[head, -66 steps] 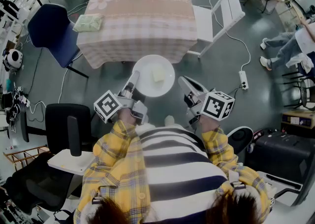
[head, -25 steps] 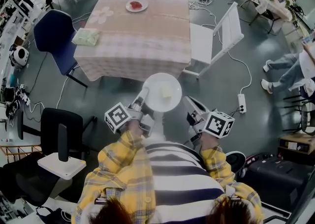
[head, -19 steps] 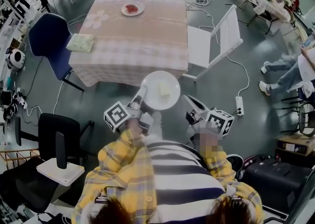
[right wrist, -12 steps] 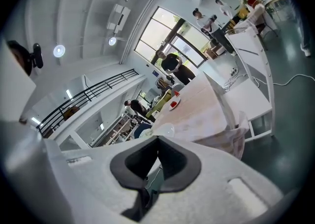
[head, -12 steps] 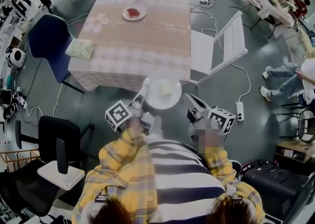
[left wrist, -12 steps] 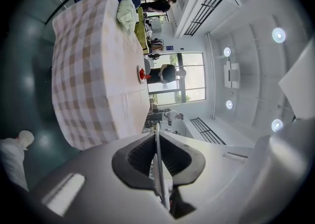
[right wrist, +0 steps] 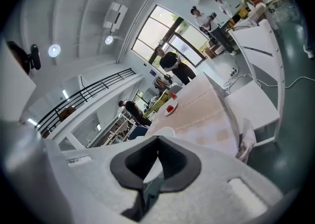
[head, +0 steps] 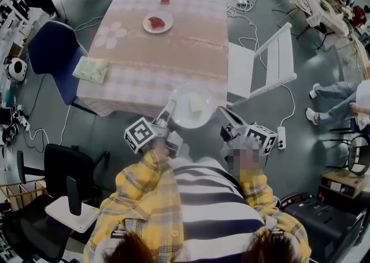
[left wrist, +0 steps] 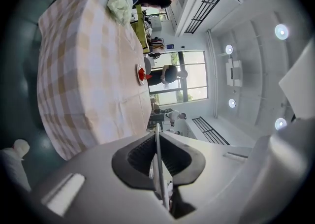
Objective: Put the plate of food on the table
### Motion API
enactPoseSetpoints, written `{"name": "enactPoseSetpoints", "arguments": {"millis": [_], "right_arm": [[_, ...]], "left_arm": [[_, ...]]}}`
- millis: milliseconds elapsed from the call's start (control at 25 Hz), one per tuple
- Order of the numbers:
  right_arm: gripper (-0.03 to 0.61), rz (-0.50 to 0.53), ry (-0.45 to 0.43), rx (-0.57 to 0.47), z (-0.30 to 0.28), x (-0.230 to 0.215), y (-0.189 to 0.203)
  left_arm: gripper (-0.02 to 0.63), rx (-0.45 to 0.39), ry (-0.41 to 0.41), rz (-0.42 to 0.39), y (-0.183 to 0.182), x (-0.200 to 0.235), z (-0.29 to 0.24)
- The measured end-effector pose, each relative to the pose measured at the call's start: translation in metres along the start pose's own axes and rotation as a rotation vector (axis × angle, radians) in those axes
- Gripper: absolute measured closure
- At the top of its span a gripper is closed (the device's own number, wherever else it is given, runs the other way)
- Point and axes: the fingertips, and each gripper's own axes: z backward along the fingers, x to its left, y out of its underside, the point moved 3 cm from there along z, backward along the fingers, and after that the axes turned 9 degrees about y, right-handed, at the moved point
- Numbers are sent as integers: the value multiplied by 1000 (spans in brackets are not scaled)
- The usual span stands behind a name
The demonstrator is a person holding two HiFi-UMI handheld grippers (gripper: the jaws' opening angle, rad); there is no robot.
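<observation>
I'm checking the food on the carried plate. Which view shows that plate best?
Head view: the plate and its pale food show from above. Left gripper view shows only its edge; right gripper view a sliver.

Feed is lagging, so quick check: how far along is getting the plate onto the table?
Done: plate is up at the near edge of the table. In hand: left gripper clamps its rim; right gripper shut, empty. Left: set it down, release.

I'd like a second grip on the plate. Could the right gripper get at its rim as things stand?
Probably yes: the right gripper hangs just beside the white plate, nothing between them. Its jaws are shut, so they would need to open first.
</observation>
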Motion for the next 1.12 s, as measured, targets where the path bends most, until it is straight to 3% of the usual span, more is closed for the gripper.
{"name": "enactPoseSetpoints", "arguments": {"millis": [480,920,1120], "right_arm": [[581,32,-31,54,-44,-11,-50],[581,130,-126,165,-118,-40,-126],[581,143,-186,245,-147,-38,-143]], "left_arm": [[598,-70,-19,-16,-21,1,-41],[597,-270,-42,-49,-53,14,-106],[597,-356,-69,-64,-72,21,-123]]}}
